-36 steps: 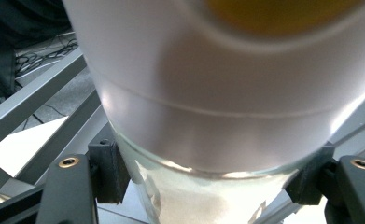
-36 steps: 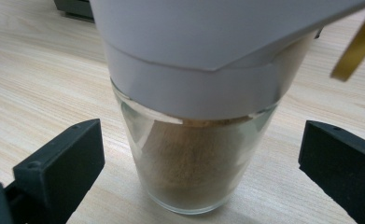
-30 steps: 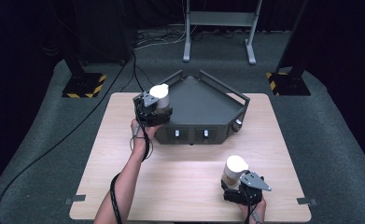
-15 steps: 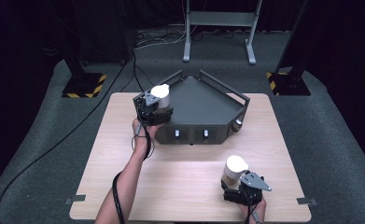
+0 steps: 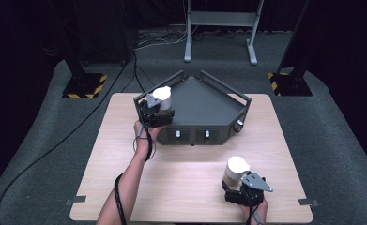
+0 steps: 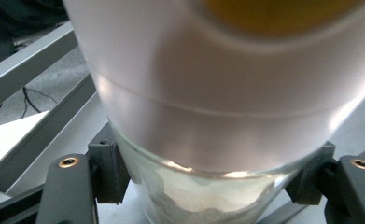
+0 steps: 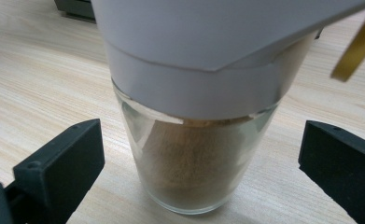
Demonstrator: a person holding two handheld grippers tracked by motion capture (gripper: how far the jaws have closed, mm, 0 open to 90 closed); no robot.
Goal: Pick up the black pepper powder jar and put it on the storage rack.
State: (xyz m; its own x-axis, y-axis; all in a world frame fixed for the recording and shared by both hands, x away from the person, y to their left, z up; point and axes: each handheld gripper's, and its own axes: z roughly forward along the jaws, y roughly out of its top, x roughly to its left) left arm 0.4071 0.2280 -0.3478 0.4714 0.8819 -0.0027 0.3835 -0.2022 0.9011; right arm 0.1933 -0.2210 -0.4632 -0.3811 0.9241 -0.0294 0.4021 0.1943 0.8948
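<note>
At the left of the table point(image 5: 125, 187), the left gripper point(image 5: 156, 111) pinches a white-capped glass shaker point(image 5: 163, 98) and holds it over the near-left corner of the dark tray point(image 5: 204, 101). In the left gripper view the jaws press hard on both sides of that shaker's point(image 6: 208, 140) glass, with pale powder showing at the bottom; the tray's grey rails point(image 6: 35, 56) run behind it. Whether the base already touches the tray floor cannot be told.

To the right, near the table's front edge, the right gripper point(image 5: 242, 187) stands around a second shaker point(image 5: 235, 169), which sits upright on the wood. In the right gripper view its jaws are spread wide, well clear of the glass point(image 7: 194, 158) on either side; brown powder fills the lower half under the white cap point(image 7: 194, 60).

The step in hand looks like loading the first shaker into the tray, with the second waiting its turn. The next move likely calls for lowering the left shaker until it rests flat on the tray, then spreading the jaws and backing off without tipping it. The right jaws would then need to close squarely on the glass below the cap before lifting.
</note>
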